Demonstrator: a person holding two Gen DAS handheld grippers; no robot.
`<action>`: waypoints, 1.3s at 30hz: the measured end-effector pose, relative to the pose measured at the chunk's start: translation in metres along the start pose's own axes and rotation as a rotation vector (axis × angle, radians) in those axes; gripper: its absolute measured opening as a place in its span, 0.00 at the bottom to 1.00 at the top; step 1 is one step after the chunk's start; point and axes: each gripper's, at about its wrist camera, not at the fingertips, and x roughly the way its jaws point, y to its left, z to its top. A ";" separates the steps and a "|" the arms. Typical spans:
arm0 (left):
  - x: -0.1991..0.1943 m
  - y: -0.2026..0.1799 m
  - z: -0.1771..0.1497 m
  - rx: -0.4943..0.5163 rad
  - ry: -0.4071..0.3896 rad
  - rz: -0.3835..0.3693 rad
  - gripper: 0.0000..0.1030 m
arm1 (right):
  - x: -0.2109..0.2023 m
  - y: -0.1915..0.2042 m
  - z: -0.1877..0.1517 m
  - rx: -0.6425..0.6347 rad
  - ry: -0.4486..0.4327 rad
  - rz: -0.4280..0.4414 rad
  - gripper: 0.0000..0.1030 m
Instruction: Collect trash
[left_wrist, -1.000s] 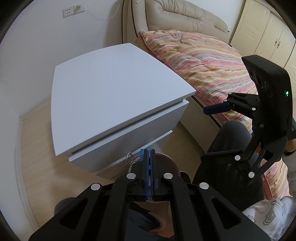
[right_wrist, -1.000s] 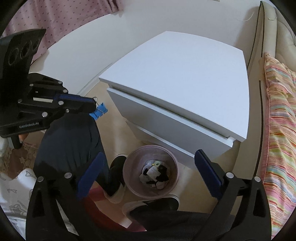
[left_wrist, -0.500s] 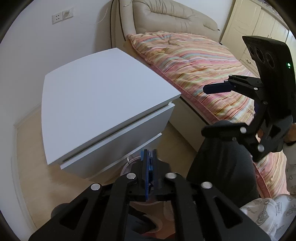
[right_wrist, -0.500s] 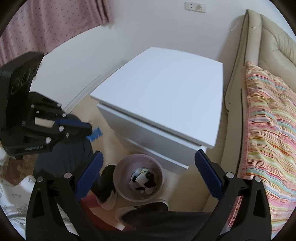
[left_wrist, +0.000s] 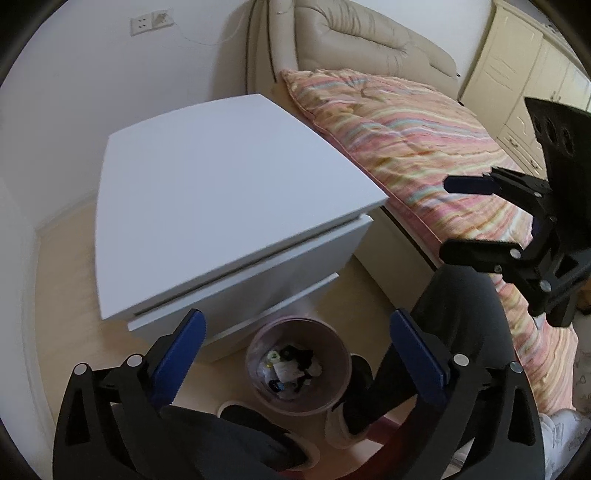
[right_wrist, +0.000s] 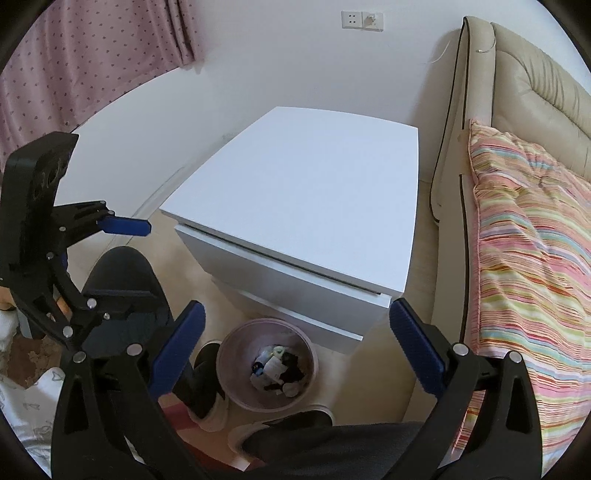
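A small pink waste bin (left_wrist: 298, 369) stands on the floor in front of a white nightstand (left_wrist: 229, 206); it holds several bits of trash (left_wrist: 290, 369). It also shows in the right wrist view (right_wrist: 266, 365). My left gripper (left_wrist: 295, 354) is open and empty, high above the bin. My right gripper (right_wrist: 295, 350) is open and empty too, also above the bin. Each gripper shows in the other's view: the right one (left_wrist: 465, 214) at the right, the left one (right_wrist: 129, 258) at the left.
A bed with a striped quilt (left_wrist: 424, 155) and beige headboard (right_wrist: 524, 81) stands right of the nightstand. The person's legs and slippers (right_wrist: 210, 391) are beside the bin. A pink curtain (right_wrist: 74, 62) hangs at the far left.
My left gripper was shut on a binder clip and is now open and empty. Both grippers have risen, so the bin and nightstand look farther away.
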 end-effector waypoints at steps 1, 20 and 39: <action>-0.001 0.002 0.000 -0.006 -0.005 0.006 0.93 | 0.001 0.001 0.000 0.001 0.000 0.004 0.95; -0.046 0.036 0.041 -0.056 -0.184 0.136 0.93 | -0.011 0.019 0.056 0.009 -0.112 -0.061 0.95; -0.056 0.054 0.055 -0.139 -0.240 0.113 0.94 | -0.012 0.021 0.085 0.015 -0.153 -0.039 0.95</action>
